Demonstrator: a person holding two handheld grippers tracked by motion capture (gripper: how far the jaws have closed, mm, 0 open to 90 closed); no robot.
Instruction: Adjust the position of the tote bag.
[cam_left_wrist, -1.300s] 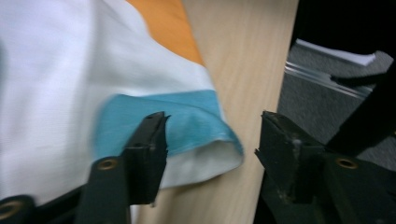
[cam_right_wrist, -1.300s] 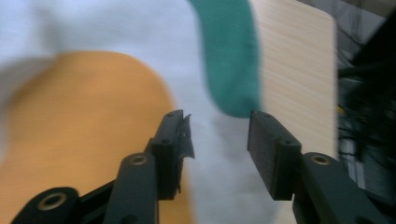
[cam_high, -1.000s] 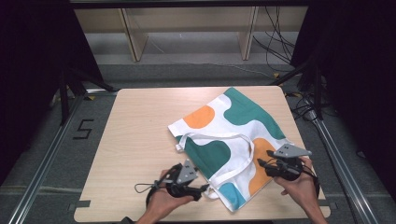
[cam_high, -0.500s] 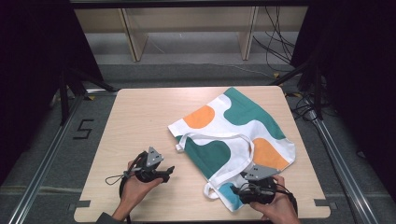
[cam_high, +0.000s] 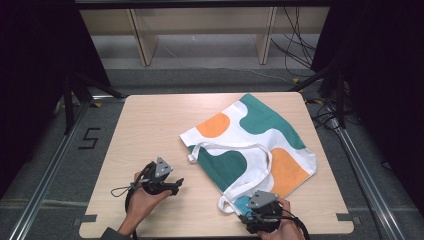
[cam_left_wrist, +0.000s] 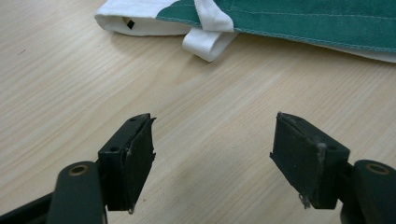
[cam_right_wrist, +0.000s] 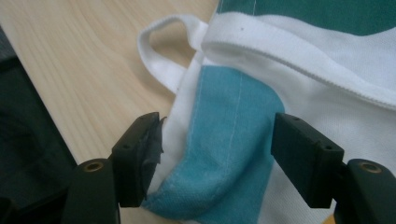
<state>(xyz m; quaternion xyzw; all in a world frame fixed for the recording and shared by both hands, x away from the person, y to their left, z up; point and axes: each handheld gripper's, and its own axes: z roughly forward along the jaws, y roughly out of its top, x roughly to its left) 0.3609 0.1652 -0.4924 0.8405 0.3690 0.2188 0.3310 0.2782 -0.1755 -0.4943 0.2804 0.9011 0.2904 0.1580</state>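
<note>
Right tongs (cam_high: 250, 219) now at bag (cam_high: 260, 125) corner

Matt woven cloth tote bag (cam_high: 250, 150) lies on a smooth, pale wood-grain table (cam_high: 150, 125).

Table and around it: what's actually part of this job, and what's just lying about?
In the job:
tote bag
left gripper, open on bare table
right gripper, open around the bag's blue corner

Lying about:
cables
shelf legs

Even, soft overhead light on the table (cam_high: 150, 125), dark surroundings; slightly soft high view, blurred near jaws.
</note>
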